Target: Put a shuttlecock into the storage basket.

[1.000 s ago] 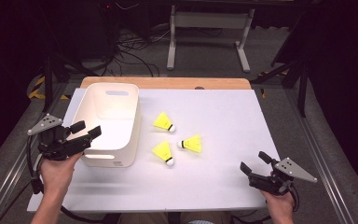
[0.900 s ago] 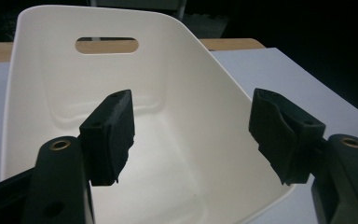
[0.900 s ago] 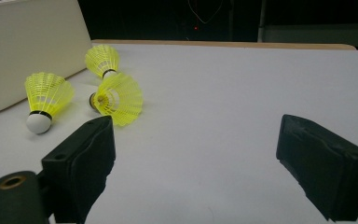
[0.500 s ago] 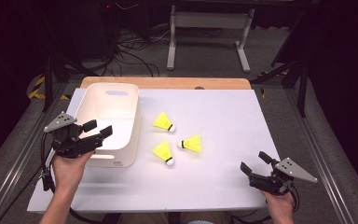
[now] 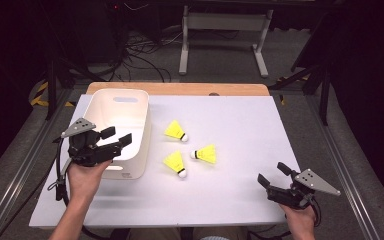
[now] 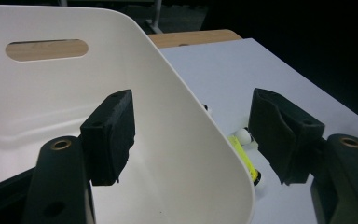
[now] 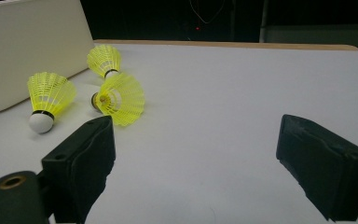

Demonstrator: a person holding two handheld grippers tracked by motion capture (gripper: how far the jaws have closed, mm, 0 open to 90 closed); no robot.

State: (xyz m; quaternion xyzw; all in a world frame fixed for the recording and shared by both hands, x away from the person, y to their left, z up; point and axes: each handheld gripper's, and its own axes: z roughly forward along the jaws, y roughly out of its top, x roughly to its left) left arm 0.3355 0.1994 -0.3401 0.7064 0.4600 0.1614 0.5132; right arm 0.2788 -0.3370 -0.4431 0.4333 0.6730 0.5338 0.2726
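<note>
A white plastic bin (image 5: 145, 125) stands at the table's left. Three yellow shuttlecocks lie on the white tabletop to its right: one far (image 5: 175, 130), one to the right (image 5: 206, 153), one near (image 5: 175, 162). My left gripper (image 5: 117, 136) hovers over the bin's near end, open. In the left gripper view (image 6: 193, 116) its jaws straddle the bin's right wall (image 6: 177, 140), with a shuttlecock (image 6: 244, 149) beyond. My right gripper (image 5: 272, 173) rests open near the front right edge, pointing at the shuttlecocks (image 7: 119, 98), with nothing between its jaws (image 7: 196, 154).
The white tabletop (image 5: 240, 125) has open room on its right half. A wooden strip (image 5: 180, 88) borders its far edge. Beyond it are a metal stand (image 5: 225, 30) and cables on the dark floor. Rails run along both sides.
My left gripper has moved to the right, from beside the bin's near left corner to over its near end. The right gripper and the shuttlecocks have stayed put.
</note>
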